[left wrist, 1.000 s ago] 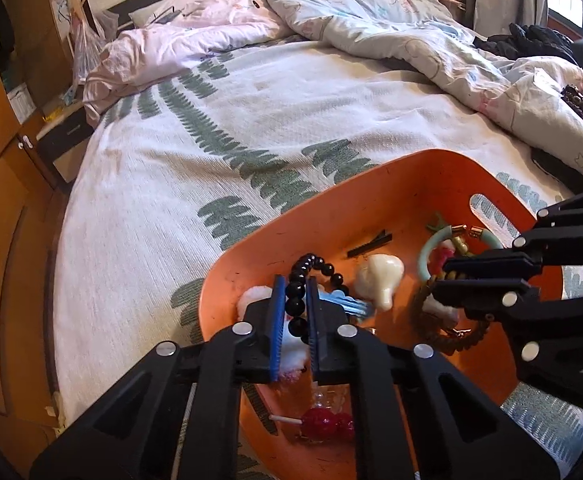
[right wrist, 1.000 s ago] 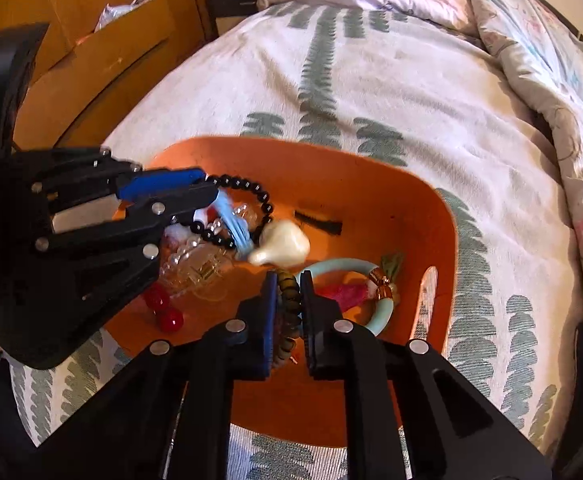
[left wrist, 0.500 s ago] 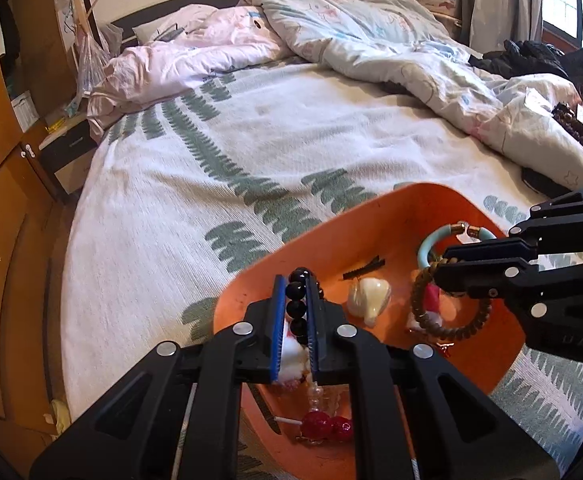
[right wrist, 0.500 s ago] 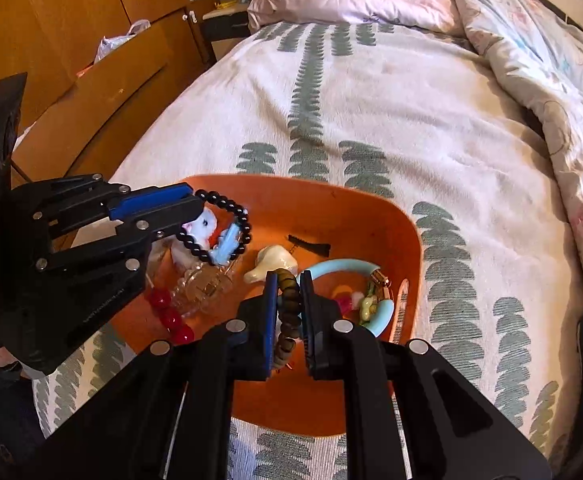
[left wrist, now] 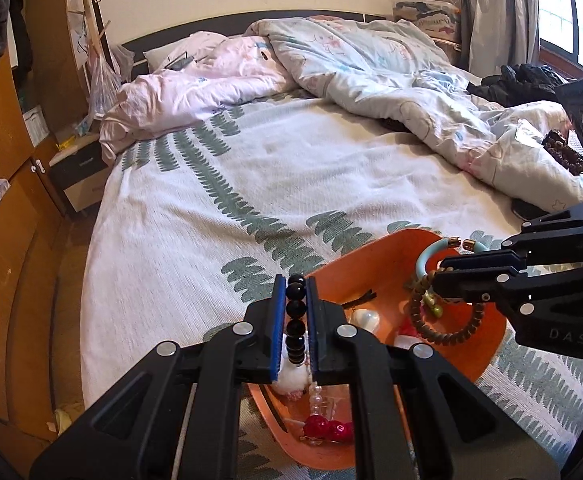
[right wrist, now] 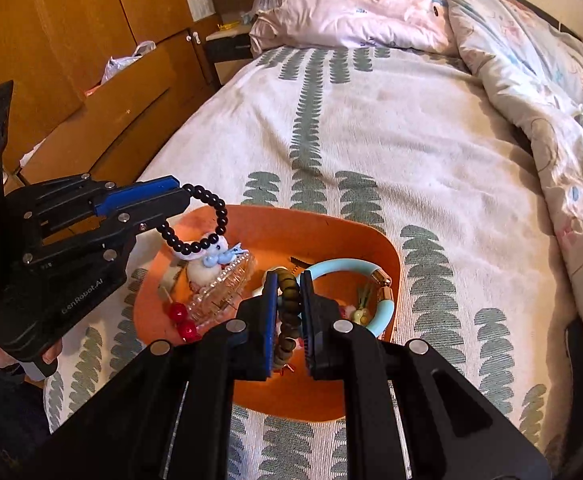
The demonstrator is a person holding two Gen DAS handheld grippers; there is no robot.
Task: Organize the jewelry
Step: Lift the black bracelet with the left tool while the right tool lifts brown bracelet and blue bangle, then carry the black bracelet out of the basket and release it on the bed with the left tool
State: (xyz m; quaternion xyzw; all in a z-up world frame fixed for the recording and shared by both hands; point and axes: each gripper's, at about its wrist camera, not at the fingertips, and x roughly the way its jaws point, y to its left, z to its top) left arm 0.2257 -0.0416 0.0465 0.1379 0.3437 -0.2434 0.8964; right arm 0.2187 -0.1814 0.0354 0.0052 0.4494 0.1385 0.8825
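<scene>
Jewelry is leaving the orange tray (right wrist: 371, 236) near the bed's foot edge: the left tool (right wrist: 171, 204) pinches a black bead bracelet (right wrist: 211, 216), the right tool (right wrist: 289, 312) a brown wooden-bead bracelet (left wrist: 443, 320). Both have risen since a second ago, strands lifted clear for sorting.

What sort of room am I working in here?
A bedroom, almost certainly. The orange tray of jewelry sits on a made bed with a leaf-print cover, rumpled quilts piled at the head, and a wooden wardrobe and a small nightstand alongside.
</scene>
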